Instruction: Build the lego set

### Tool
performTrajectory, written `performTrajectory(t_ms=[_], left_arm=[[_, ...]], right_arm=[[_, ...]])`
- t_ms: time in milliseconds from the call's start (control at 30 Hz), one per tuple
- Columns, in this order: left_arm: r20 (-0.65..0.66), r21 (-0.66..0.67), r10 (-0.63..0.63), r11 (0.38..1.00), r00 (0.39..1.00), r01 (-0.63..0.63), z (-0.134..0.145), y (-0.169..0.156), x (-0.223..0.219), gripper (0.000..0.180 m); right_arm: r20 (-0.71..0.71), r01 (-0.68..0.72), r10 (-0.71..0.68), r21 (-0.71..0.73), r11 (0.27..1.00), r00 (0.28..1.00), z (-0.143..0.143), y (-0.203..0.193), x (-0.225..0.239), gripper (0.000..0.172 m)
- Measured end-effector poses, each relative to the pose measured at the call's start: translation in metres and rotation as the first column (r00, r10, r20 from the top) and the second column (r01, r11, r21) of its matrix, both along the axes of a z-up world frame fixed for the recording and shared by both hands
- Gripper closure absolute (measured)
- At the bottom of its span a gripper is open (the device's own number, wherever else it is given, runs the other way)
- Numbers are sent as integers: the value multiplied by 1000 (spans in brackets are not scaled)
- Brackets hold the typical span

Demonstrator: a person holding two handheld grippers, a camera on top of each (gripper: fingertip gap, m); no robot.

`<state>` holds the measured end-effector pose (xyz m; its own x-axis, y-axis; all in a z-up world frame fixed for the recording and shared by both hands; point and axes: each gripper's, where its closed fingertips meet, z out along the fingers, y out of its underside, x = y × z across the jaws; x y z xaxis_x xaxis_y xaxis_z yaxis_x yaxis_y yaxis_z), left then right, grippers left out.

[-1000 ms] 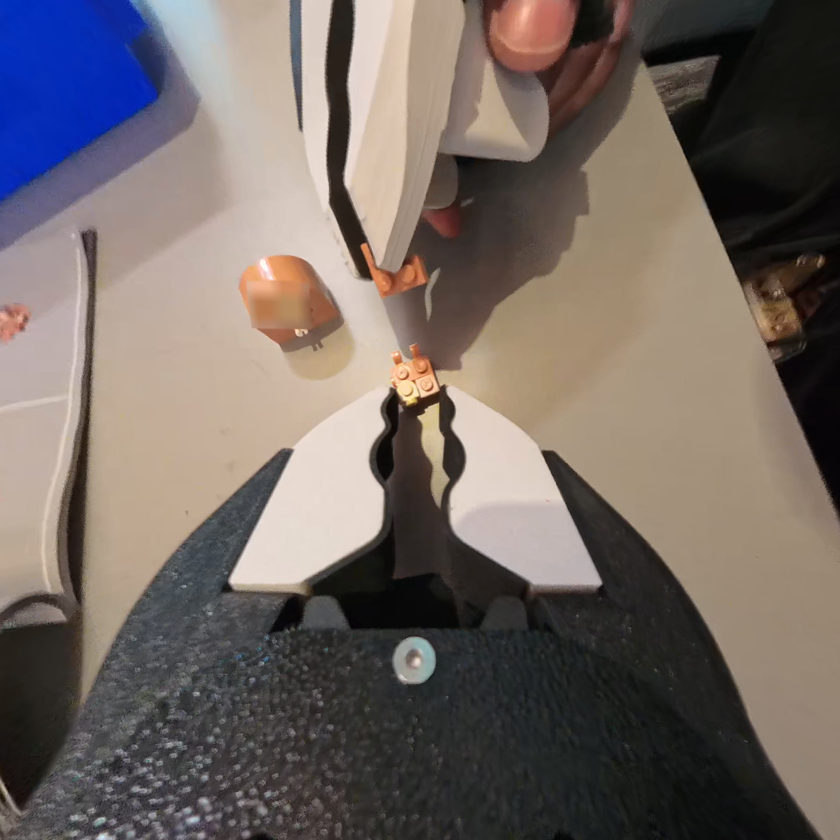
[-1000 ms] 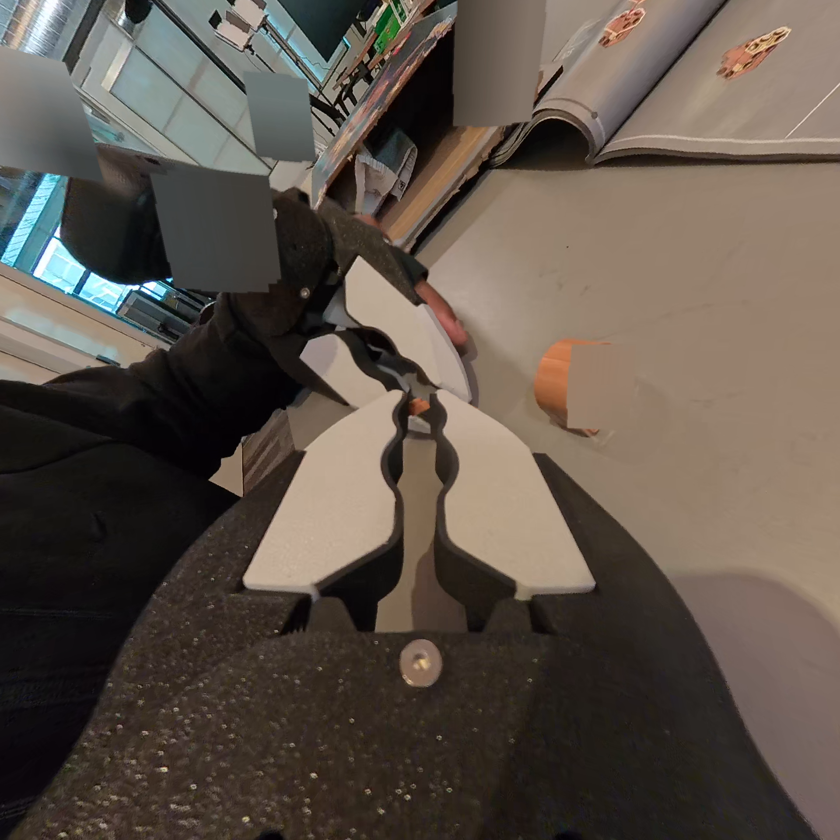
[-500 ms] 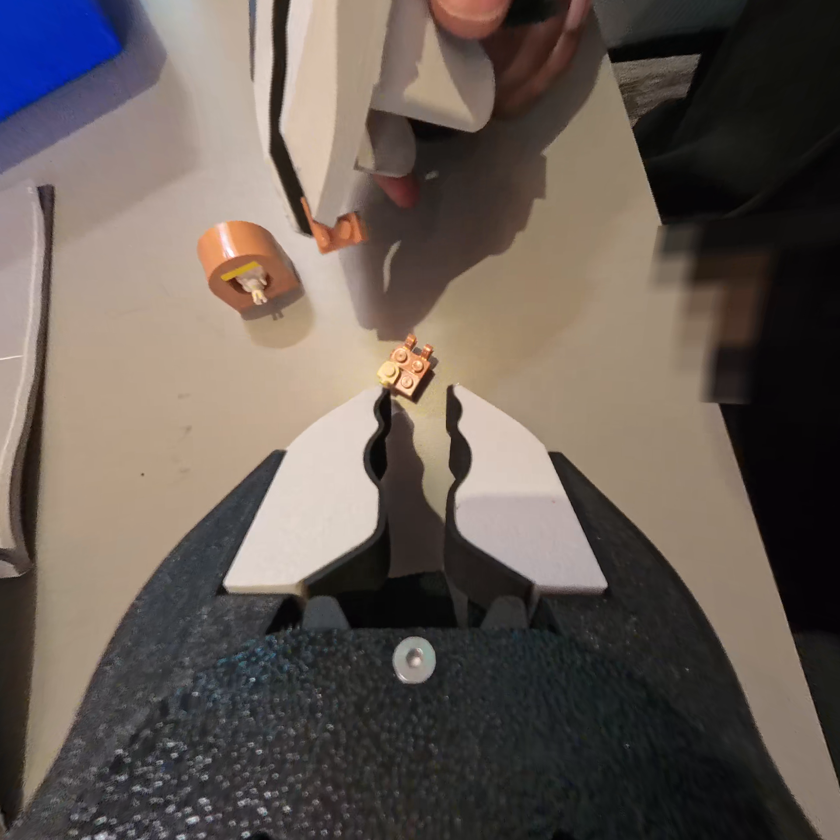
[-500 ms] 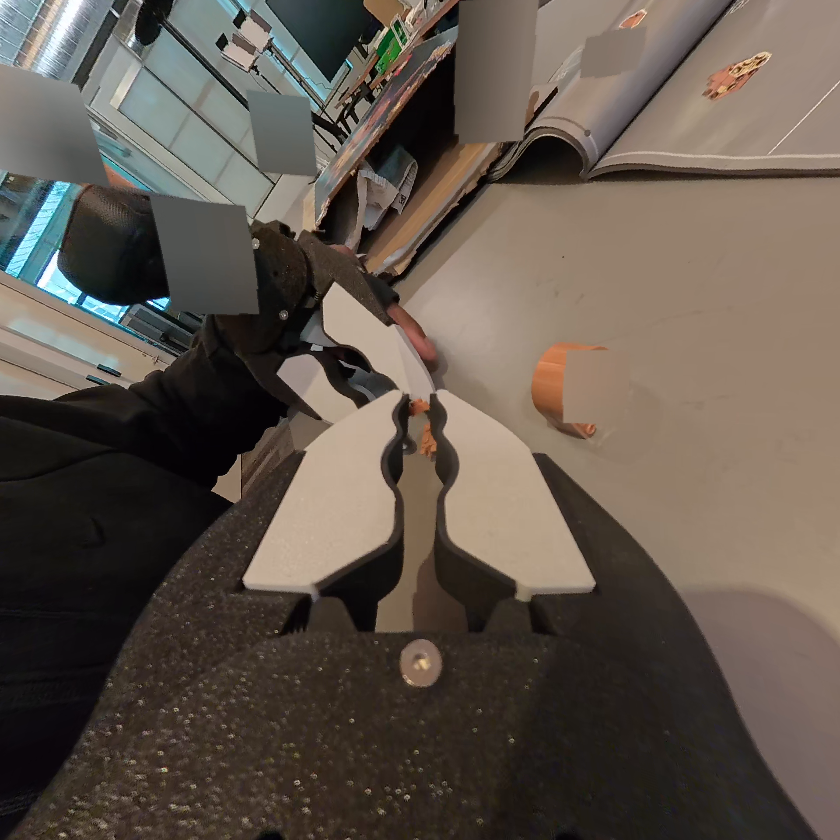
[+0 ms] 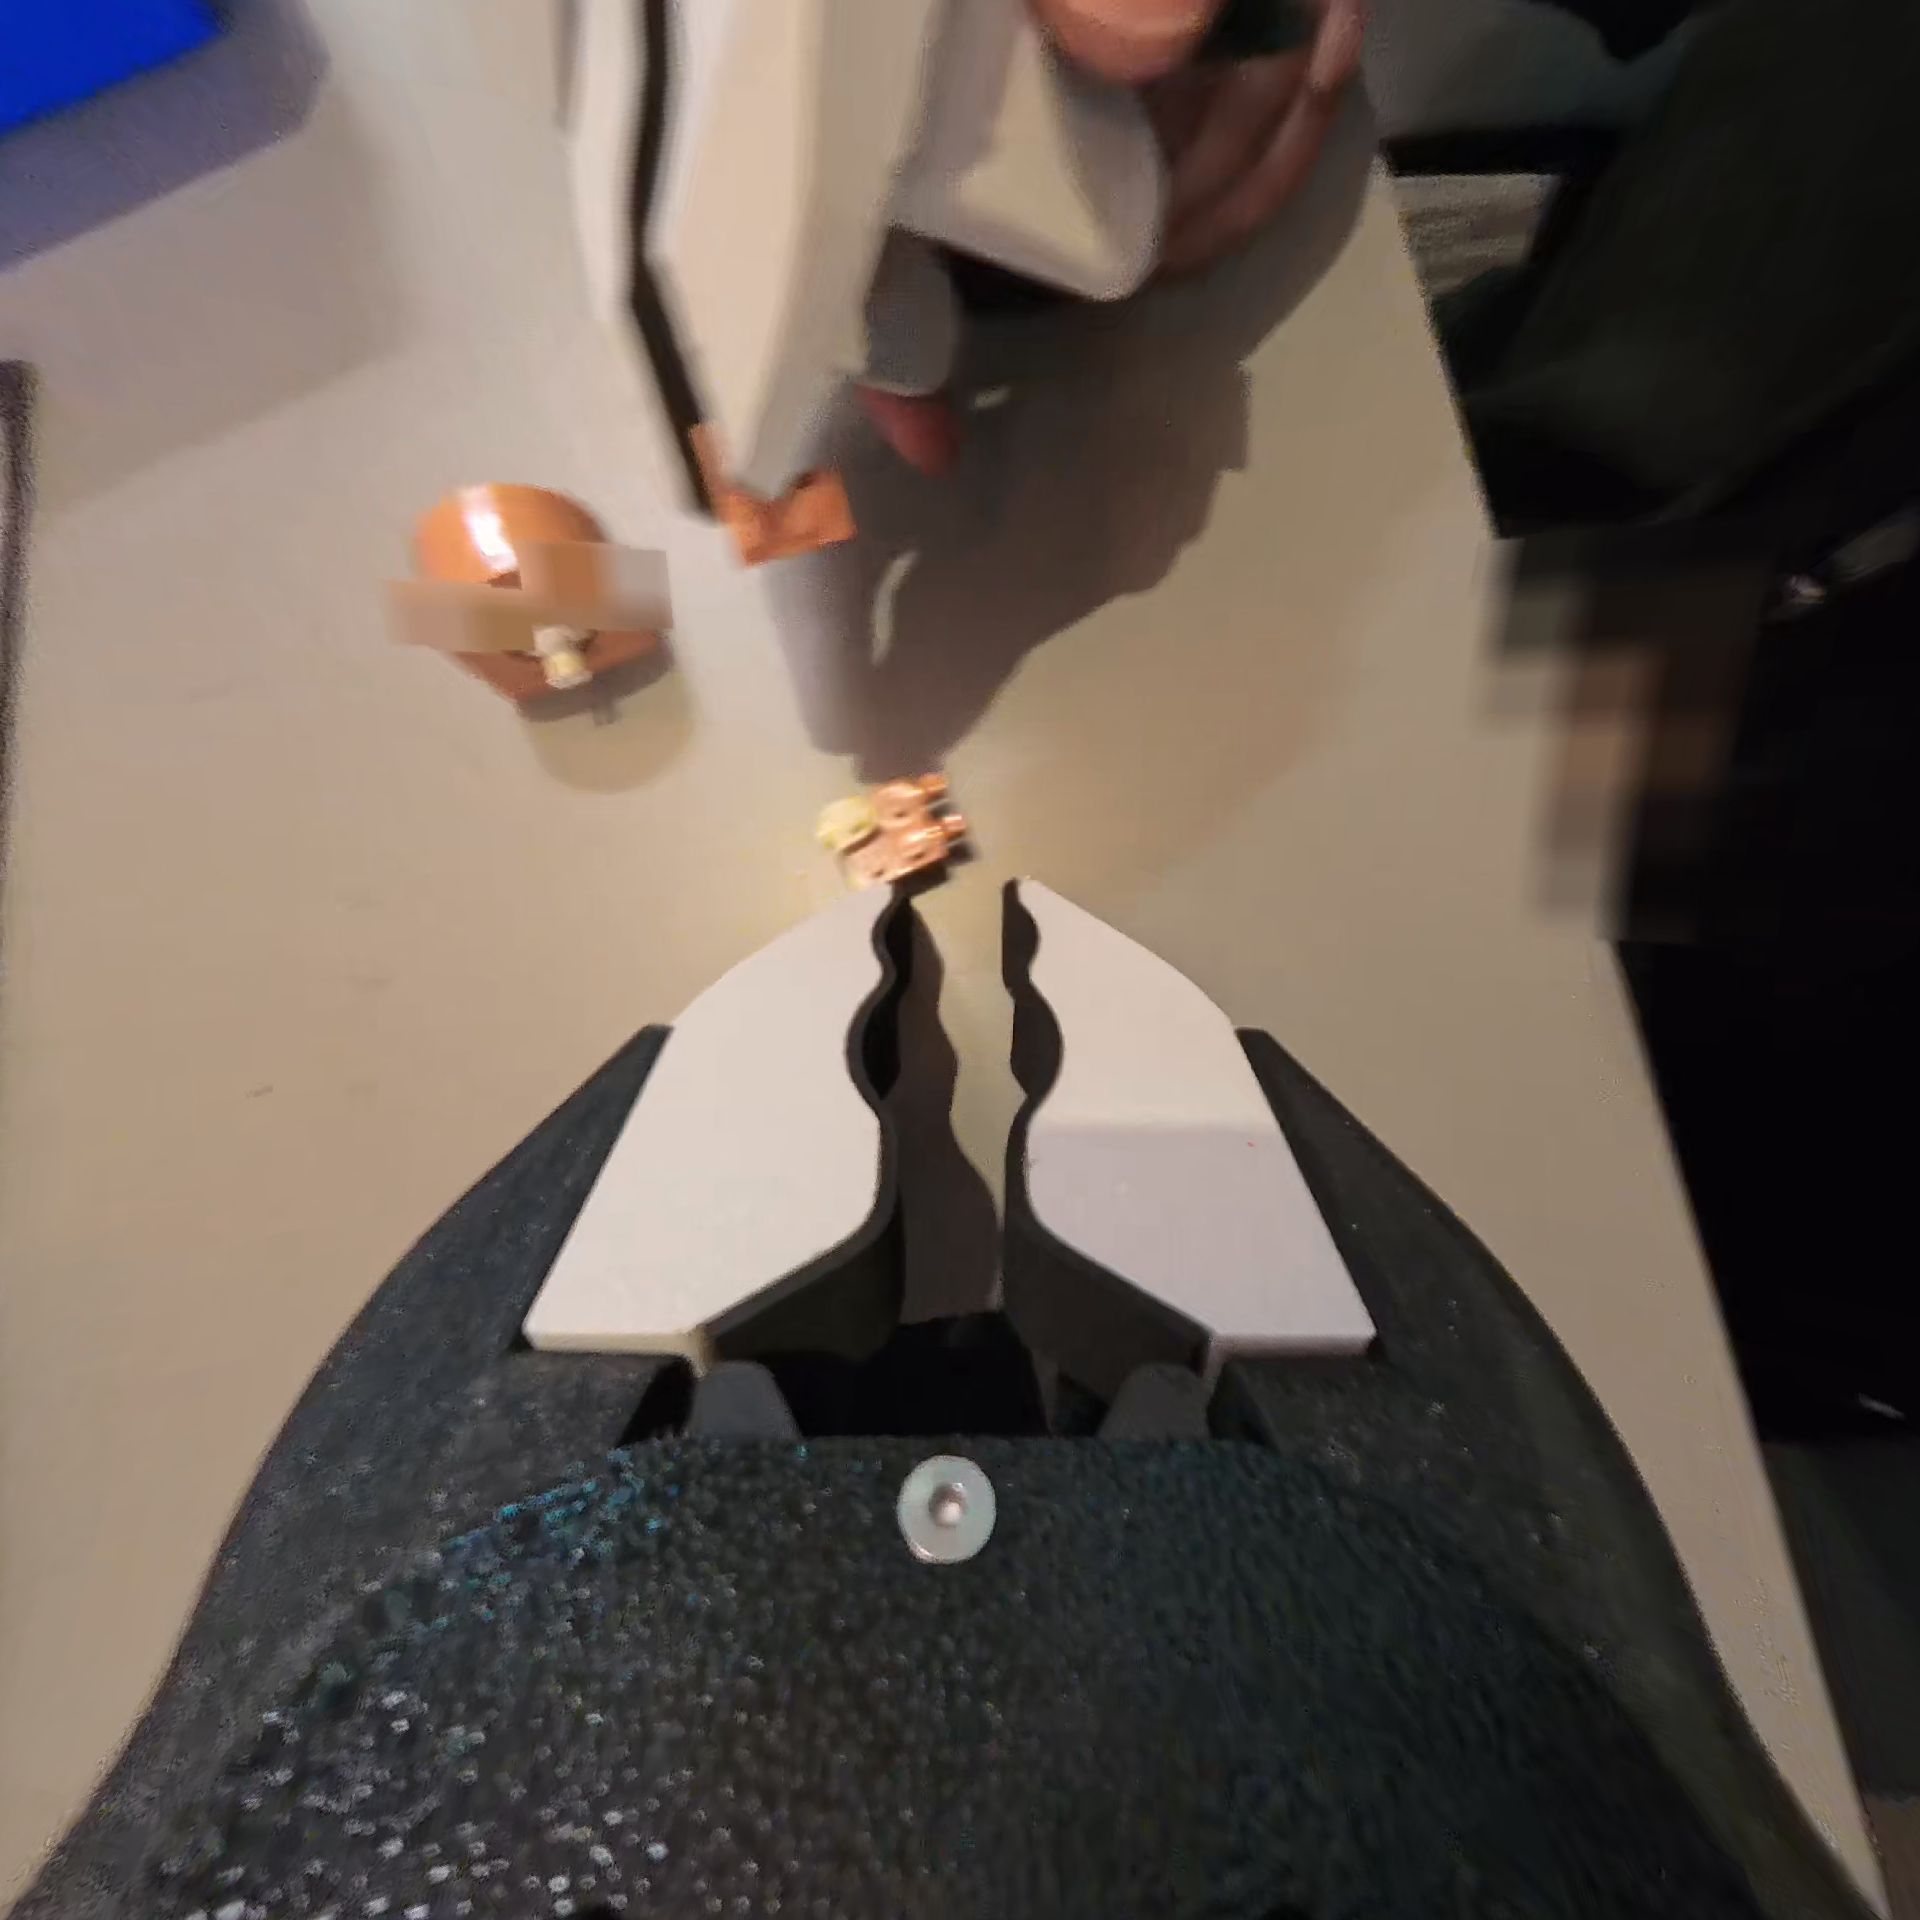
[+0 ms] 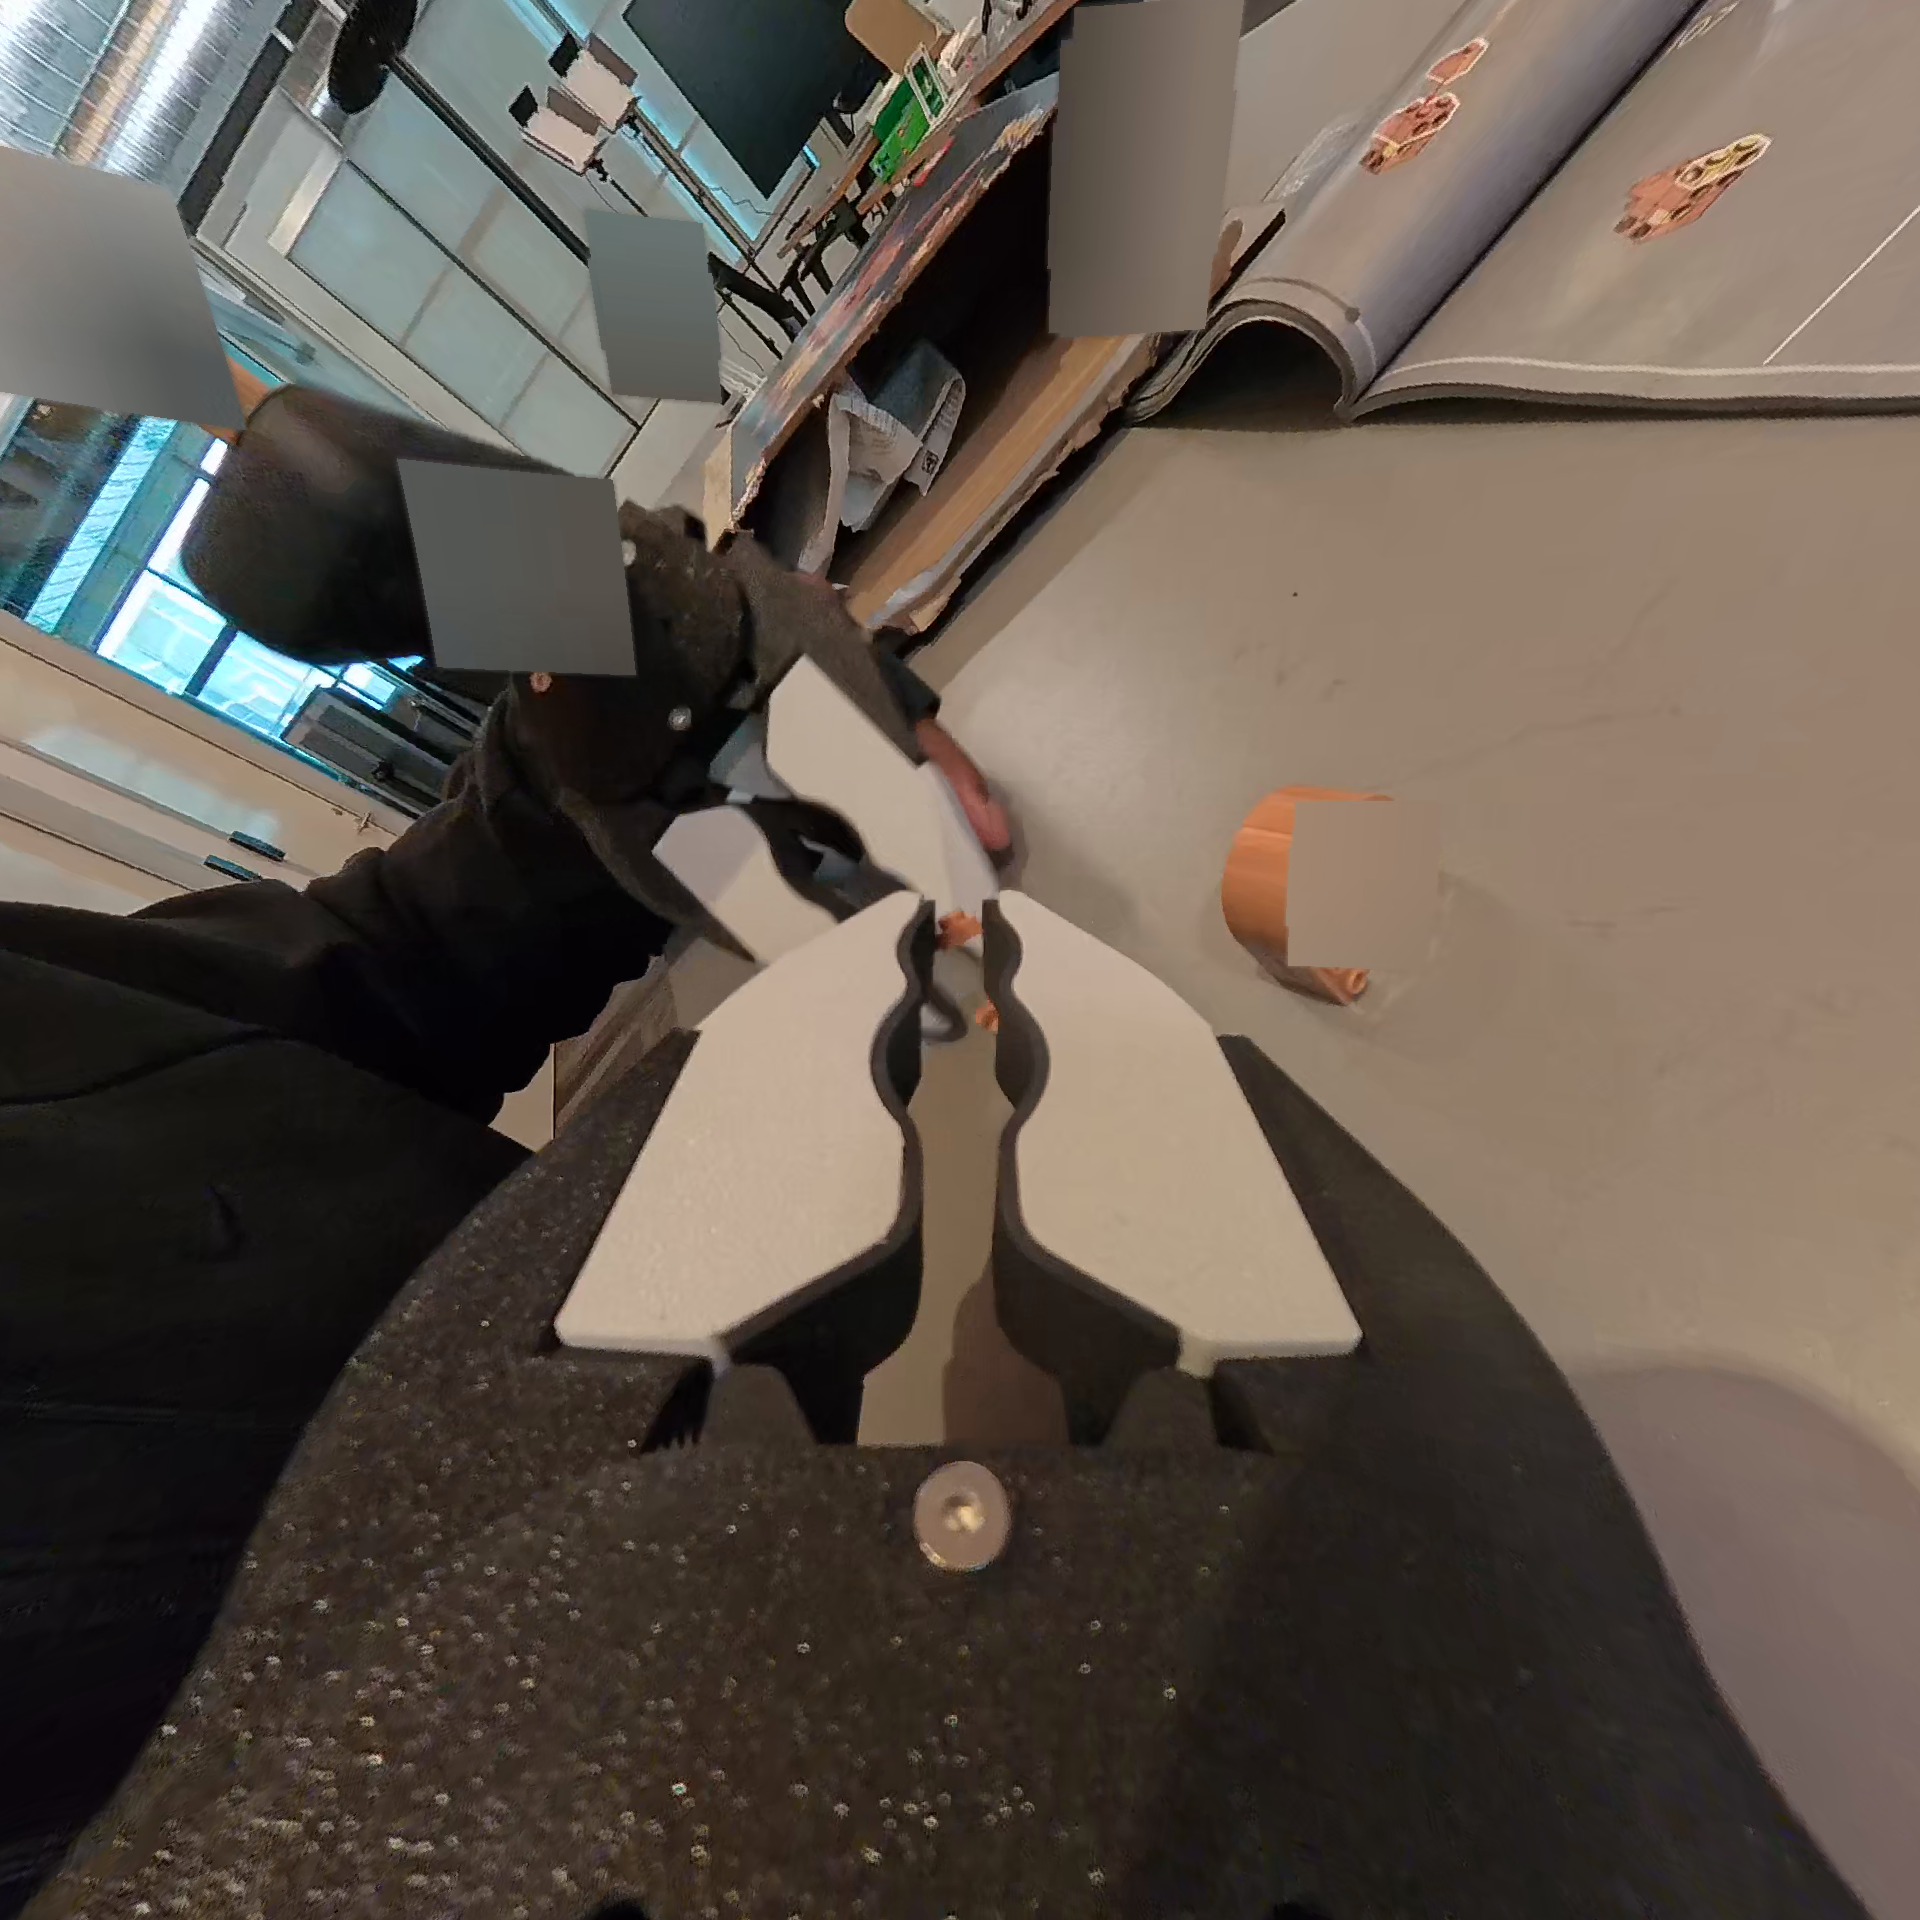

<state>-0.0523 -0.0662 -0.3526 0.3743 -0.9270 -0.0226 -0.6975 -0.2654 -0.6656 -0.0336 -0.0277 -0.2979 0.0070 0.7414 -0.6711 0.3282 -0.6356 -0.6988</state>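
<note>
Now the left claw is spread, empty, a brick cluster at its 12 o'clock on the tabletop; the right claw pinches an orange plate.

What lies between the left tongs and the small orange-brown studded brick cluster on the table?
Only a bare strip of beige tabletop; the left tongs stand open just short of the brick cluster, per the left wrist view.

Looks like an office or lab: glass partition walls, dark wall screen, desks behind, open instruction booklet along the grey table edge.
</note>
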Motion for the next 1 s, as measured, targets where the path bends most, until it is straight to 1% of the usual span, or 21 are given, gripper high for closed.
performTrajectory(t_ms=[67, 133, 200, 267, 333, 433, 533, 600, 667, 733, 800, 867, 1000], left_arm=[[-7, 27, 70, 997, 997, -70, 1, 14, -11, 161], [29, 10, 100, 995, 995, -100, 7, 14, -12, 160], [43, -2, 96, 995, 994, -96, 11, 6, -8, 162], [52, 3, 66, 998, 997, -66, 14, -5, 0, 164], [90, -3, 44, 999, 995, -44, 16, -12, 12, 165], [128, -31, 47, 999, 991, -43, 15, -15, 27, 163], [89, -40, 67, 997, 994, -64, 7, -12, 28, 161], [11, -29, 107, 994, 994, -107, -1, -7, 16, 158], [-29, 5, 161, 987, 987, -160, -1, 0, 1, 156], [-6, 23, 200, 980, 980, -199, 5, 5, -6, 154], [30, 4, 224, 975, 974, -224, 9, 5, -6, 154], [39, 10, 254, 967, 966, -255, 10, 8, -6, 154], [37, -35, 433, 901, 900, -432, 2, 23, -17, 150]], right_arm=[[-4, 4, -4, -1, 1000, 1000, 1, 1, 0, 164], [-8, 6, -6, -4, 1000, 1000, 1, 1, 1, 164], [-11, 5, -5, -9, 1000, 1000, 1, 1, 1, 164], [-11, 2, -2, -11, 1000, 1000, 1, 1, 1, 164], [-7, -4, 4, -9, 1000, 1000, 1, 0, 0, 164], [-3, -11, 11, -5, 1000, 1000, 0, -1, 0, 164], [-9, -4, 4, -6, 1000, 1000, 1, 0, 0, 164], [-14, 3, -3, -8, 1000, 1000, 2, 1, 1, 164], [-20, 6, -6, -8, 1000, 1000, 2, 1, 1, 164], [-20, 5, -6, -9, 1000, 1000, 2, 1, 1, 164], [-18, 1, -1, -8, 1000, 1000, 2, 1, 1, 164], [-15, -3, 3, -7, 1000, 1000, 2, 0, 1, 164], [-16, -3, 3, -8, 1000, 1000, 2, 0, 1, 164]])
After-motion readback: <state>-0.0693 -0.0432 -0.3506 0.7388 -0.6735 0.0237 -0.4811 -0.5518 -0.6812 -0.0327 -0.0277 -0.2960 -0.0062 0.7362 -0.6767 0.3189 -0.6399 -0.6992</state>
